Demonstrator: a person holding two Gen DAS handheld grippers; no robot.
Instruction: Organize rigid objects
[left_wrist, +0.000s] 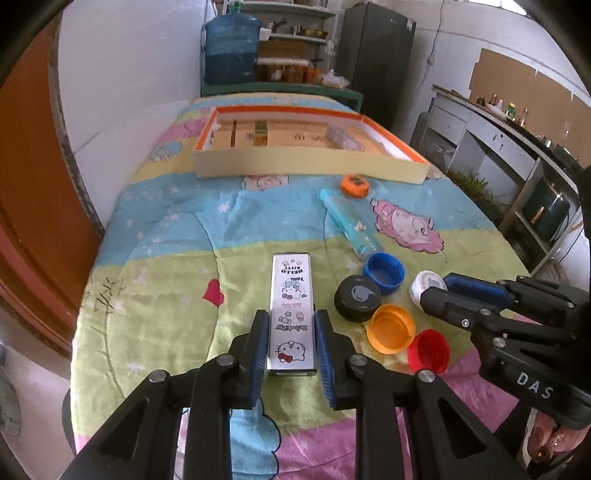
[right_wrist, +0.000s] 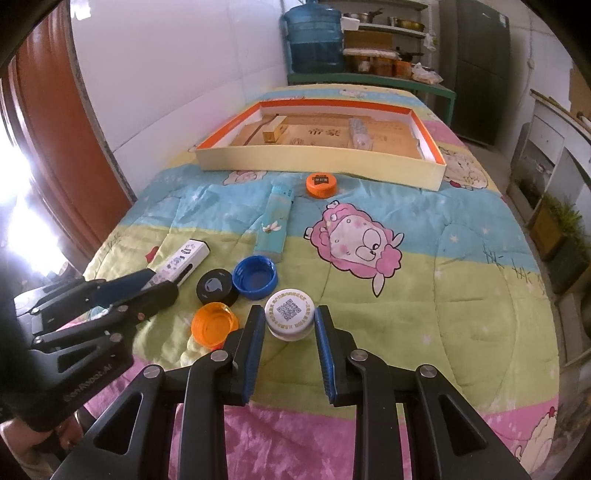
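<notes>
A long white cartoon-cat box (left_wrist: 291, 295) lies on the quilt, and my left gripper (left_wrist: 291, 316) is shut on its near end, blue pads against both long sides. In the right wrist view my right gripper (right_wrist: 288, 311) is shut on a white cap with a QR code (right_wrist: 290, 310), which sits on the quilt. Beside them lie a blue cap (left_wrist: 384, 273), a black cap (left_wrist: 356, 297), an open orange cap (left_wrist: 391, 328) and a red cap (left_wrist: 428, 350). Farther off are a teal box (right_wrist: 275, 225) and an orange lid (right_wrist: 321, 184). Each gripper also appears in the other's view: right gripper (left_wrist: 436, 290), left gripper (right_wrist: 162, 282).
A shallow cream tray with an orange rim (left_wrist: 306, 168) stands at the far end of the quilt, holding a small brown box (right_wrist: 275, 129) and a clear packet (right_wrist: 360, 134). A wall and a red door run along the left. Shelves, a water jug and a dark fridge stand behind.
</notes>
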